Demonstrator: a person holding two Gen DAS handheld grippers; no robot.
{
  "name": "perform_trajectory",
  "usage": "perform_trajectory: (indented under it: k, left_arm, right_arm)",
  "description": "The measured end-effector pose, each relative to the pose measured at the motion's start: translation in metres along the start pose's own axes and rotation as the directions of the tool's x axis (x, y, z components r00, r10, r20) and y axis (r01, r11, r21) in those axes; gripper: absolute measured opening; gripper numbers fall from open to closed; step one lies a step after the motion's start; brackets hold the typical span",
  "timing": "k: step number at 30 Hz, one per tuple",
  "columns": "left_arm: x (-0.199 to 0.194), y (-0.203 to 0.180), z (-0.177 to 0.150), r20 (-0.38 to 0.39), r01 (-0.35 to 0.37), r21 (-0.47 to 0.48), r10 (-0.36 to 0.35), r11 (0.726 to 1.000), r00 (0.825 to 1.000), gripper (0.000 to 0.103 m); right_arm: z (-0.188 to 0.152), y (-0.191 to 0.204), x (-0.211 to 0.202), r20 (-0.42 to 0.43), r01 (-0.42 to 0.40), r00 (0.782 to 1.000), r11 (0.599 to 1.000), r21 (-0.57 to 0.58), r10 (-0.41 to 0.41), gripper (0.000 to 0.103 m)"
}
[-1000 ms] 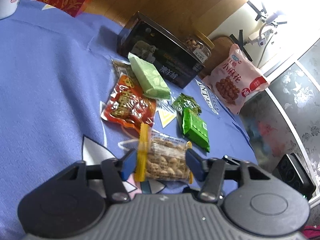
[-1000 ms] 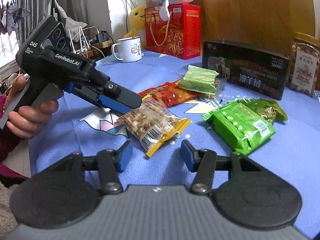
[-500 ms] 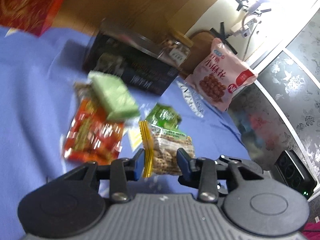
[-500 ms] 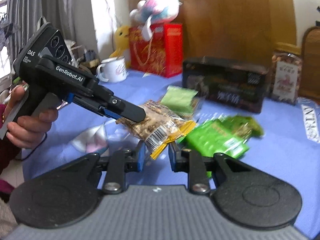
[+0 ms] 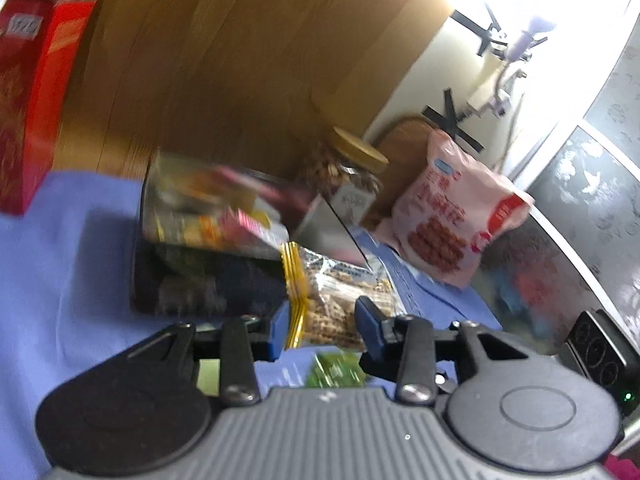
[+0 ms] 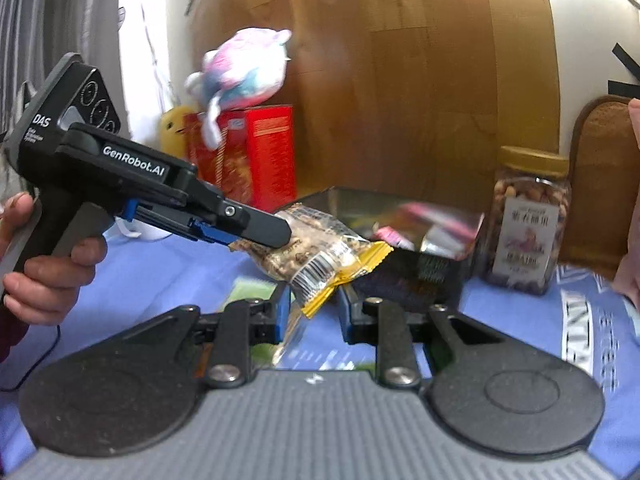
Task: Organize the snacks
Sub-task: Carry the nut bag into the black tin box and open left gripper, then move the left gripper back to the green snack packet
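Note:
My left gripper is shut on a clear peanut snack packet with yellow ends and holds it lifted above the blue tablecloth. In the right wrist view the left gripper holds the packet in the air. My right gripper is nearly closed just under the packet's yellow end; whether it grips the packet is unclear. Behind stands a dark open box with blurred colourful snacks inside; it also shows in the right wrist view.
A nut jar with a gold lid and a pink snack bag stand at the back right. A red gift box with a plush toy stands at the back left. Green packets lie on the blue cloth.
My left gripper closed on the peanut packet and lifted it off the cloth toward the dark box. My right gripper narrowed and rose with it. The box now appears open.

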State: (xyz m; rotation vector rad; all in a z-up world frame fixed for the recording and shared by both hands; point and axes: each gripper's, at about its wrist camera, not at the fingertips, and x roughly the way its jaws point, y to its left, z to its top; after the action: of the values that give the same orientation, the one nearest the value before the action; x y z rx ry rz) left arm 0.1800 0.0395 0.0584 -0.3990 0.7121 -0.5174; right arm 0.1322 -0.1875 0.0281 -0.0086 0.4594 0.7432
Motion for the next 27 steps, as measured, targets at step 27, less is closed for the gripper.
perform_trajectory:
  k: [27]
  left_arm:
    - [0.007,0.016,0.007,0.083,-0.072,0.007,0.071,0.997,0.994,0.052]
  right_arm:
    - [0.008,-0.049,0.010,0.051,0.075,0.995,0.985,0.153,-0.084,0.040]
